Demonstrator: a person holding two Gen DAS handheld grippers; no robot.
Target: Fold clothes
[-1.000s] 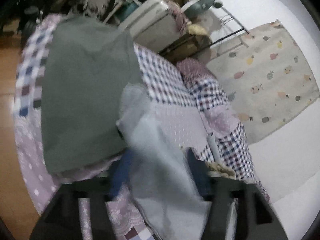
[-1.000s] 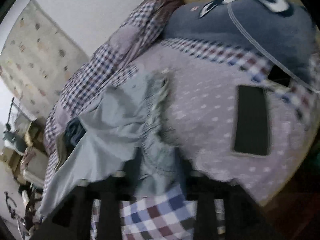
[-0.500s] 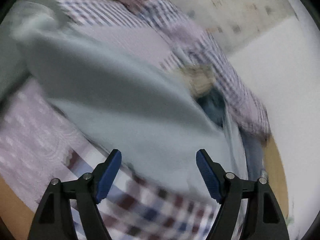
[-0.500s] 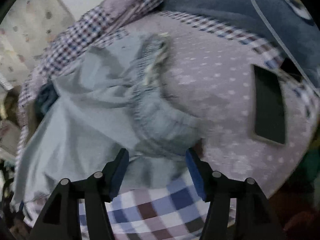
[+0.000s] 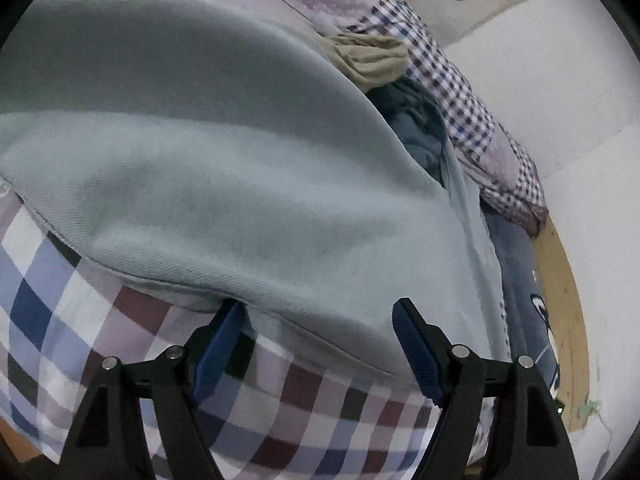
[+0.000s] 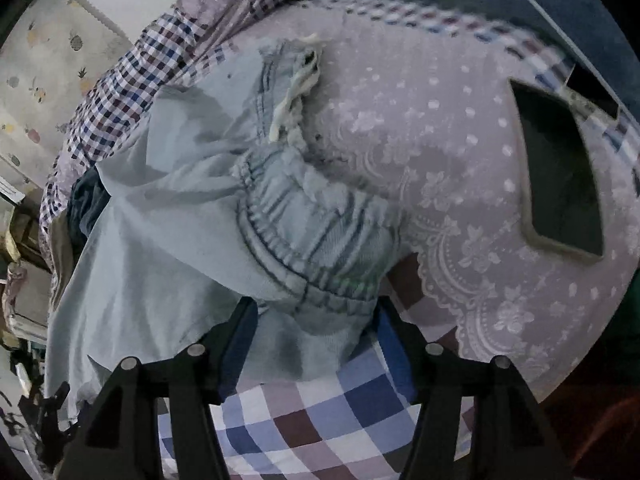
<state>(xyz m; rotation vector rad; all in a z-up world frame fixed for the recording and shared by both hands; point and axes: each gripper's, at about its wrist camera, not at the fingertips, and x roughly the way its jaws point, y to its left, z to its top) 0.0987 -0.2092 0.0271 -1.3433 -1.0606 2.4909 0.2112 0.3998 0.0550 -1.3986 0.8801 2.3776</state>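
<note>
Both grippers stand spread, gripping nothing: my left gripper (image 5: 320,336) sits at the hem of the pale-blue garment (image 5: 224,168), my right gripper (image 6: 312,332) at its elastic waistband (image 6: 316,232). Garment lies on the checked bedspread (image 5: 100,320), long axis running from right gripper to left, each edge directly ahead of its tool.

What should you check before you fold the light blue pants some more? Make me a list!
1. Left gripper open: ok, fingers spread, nothing between them.
2. Right gripper open: ok, fingers either side of the bunched waistband.
3. Light blue pants lying flat: not ok, waistband end is crumpled.
4. Near hem reachable: ok, it lies just ahead of the left gripper.
5. Phone clear of the pants: ok, it lies apart on the bedspread.
6. Other clothes out of the way: cannot tell.
</note>
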